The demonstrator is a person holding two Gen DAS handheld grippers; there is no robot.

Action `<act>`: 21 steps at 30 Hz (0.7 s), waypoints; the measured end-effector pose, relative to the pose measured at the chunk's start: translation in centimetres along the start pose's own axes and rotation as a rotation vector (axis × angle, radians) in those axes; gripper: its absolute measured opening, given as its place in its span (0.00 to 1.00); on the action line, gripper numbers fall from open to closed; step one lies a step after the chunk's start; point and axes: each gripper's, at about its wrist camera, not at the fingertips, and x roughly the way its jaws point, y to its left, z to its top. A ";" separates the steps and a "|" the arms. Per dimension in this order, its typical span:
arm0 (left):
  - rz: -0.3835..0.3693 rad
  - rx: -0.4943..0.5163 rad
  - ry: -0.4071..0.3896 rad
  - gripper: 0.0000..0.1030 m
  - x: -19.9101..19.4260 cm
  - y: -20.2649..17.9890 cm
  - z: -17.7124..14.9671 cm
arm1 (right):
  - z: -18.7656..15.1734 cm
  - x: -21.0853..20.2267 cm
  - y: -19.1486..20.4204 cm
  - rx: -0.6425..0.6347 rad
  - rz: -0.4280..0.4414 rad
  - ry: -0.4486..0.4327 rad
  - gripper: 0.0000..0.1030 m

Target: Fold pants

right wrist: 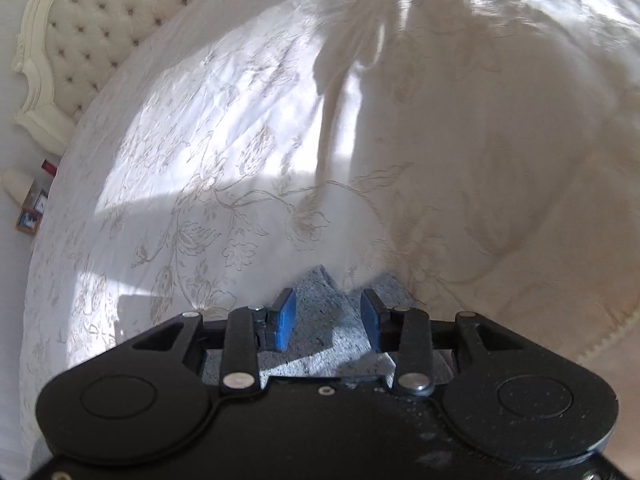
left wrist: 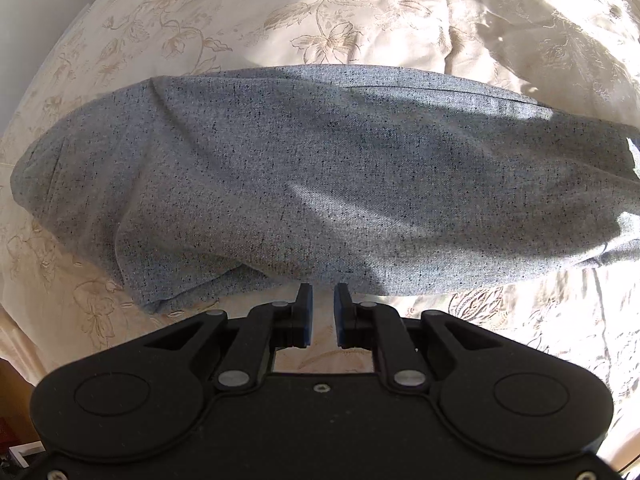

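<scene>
left claw point(left wrist: 323, 308) | right claw point(right wrist: 328, 322) | black bodies | blue pads | silver pivot screws

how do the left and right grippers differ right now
The left gripper has a narrow gap between its pads; the right gripper is spread wider. The left sits just short of the pants over bare bedspread, with nothing between its pads; the right has grey pants fabric lying between its pads, not clamped. Both are black with blue pads, and both are open.

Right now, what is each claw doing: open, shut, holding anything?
Left claw: open a little, empty, just short of the grey pants.
Right claw: open, pants fabric between its fingers, not clamped.
</scene>
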 end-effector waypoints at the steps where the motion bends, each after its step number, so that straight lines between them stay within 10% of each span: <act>1: 0.001 -0.005 0.003 0.19 0.0 0.1 0.0 | 0.3 1.0 0.4 -0.032 0.003 0.018 0.38; 8: 0.022 -0.023 0.006 0.19 0.6 1.0 0.7 | 0.5 2.9 1.8 -0.127 0.030 0.036 0.38; 11: 0.032 -0.037 0.005 0.19 1.0 1.8 1.5 | 0.4 2.0 2.2 -0.138 0.054 -0.004 0.07; 21: 0.049 -0.050 -0.018 0.19 1.6 4.1 3.5 | -1.4 -11.3 3.2 -0.029 0.158 -0.195 0.05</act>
